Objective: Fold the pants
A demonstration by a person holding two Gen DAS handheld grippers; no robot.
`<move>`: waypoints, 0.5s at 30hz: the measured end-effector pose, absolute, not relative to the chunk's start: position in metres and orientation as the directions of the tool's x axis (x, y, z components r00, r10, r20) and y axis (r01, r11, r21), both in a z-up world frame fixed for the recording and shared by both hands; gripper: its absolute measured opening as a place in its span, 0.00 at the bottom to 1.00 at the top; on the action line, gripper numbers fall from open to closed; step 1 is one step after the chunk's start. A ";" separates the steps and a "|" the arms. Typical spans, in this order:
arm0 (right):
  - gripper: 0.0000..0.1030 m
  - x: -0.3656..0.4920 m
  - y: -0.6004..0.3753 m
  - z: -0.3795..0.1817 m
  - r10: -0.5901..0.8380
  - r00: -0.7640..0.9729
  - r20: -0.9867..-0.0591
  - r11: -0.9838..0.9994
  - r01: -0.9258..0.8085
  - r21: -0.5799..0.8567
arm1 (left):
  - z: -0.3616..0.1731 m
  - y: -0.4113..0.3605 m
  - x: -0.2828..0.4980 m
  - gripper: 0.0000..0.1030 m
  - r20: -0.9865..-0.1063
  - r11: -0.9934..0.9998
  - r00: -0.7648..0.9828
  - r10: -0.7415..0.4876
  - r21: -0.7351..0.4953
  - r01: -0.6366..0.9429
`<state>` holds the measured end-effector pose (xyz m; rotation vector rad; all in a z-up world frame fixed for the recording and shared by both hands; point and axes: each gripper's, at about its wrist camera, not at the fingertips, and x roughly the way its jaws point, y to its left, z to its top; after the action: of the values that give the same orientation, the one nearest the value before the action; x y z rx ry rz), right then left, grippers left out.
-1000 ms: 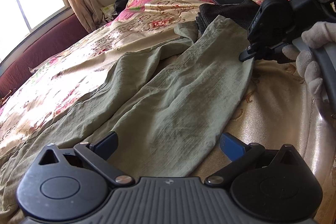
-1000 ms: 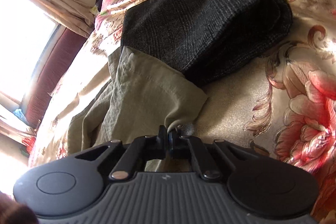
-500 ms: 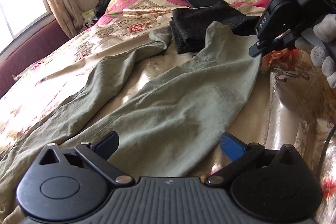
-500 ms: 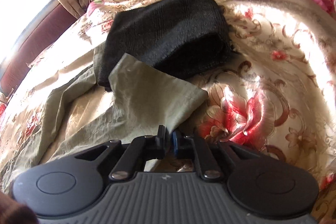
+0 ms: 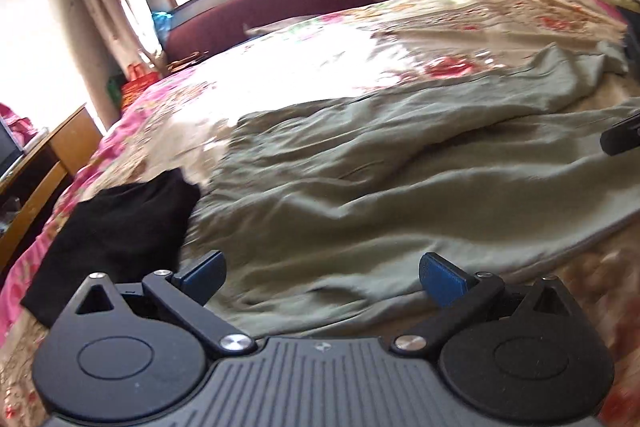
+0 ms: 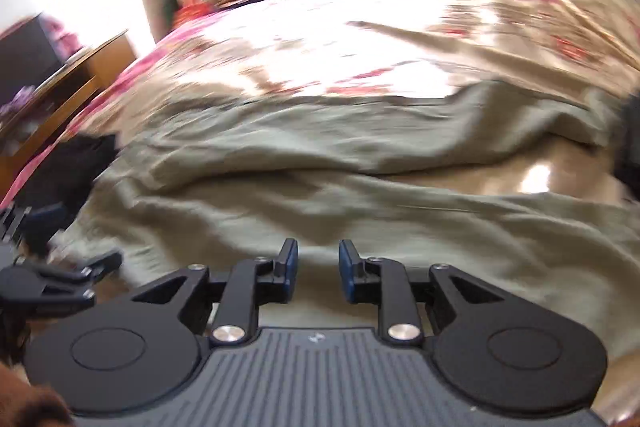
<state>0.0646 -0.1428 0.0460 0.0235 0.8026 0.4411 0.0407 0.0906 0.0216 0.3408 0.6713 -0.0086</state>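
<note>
- Lying rumpled across the floral bed [image 5: 320,39]: one pair of green pants [image 5: 380,187].
- Two grippers, both empty: left gripper [image 5: 322,275] spread wide, right gripper [image 6: 318,265] slightly parted.
- One black garment [image 5: 120,223] at the pants' left.

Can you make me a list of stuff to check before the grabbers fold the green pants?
1. Left gripper open and holding nothing: ok.
2. Right gripper fingers apart, holding nothing: ok.
3. Wrinkled olive-green cloth pants lying flat: not ok, ridges and creases all over.
4. Both legs lined up together: not ok, bare flowery bedspread shows between them.
5. Black cloth beside the pants clear of them: cannot tell, edges meet.
6. Sharp view for aiming: not ok, both views are blurred.
</note>
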 end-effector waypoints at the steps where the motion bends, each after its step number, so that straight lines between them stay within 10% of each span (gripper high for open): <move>1: 0.24 0.064 -0.113 0.044 0.434 0.582 -0.688 0.873 -0.461 0.160 | 0.019 0.107 0.037 1.00 -0.612 0.943 0.780 0.131 0.319 0.092; 8: 0.45 0.054 0.016 0.023 0.539 0.453 -0.710 0.600 -0.798 -0.054 | 0.007 0.171 0.029 1.00 -0.643 0.968 0.752 0.144 0.248 0.027; 15: 0.19 0.072 0.039 0.010 0.484 0.424 -0.765 0.602 -0.796 -0.060 | 0.000 0.184 0.043 0.87 -0.661 0.985 0.749 0.044 0.156 0.079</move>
<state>0.0718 0.0392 0.0102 -0.4542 0.7811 0.8362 0.0432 0.1835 -0.0004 0.1784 0.7252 -0.0192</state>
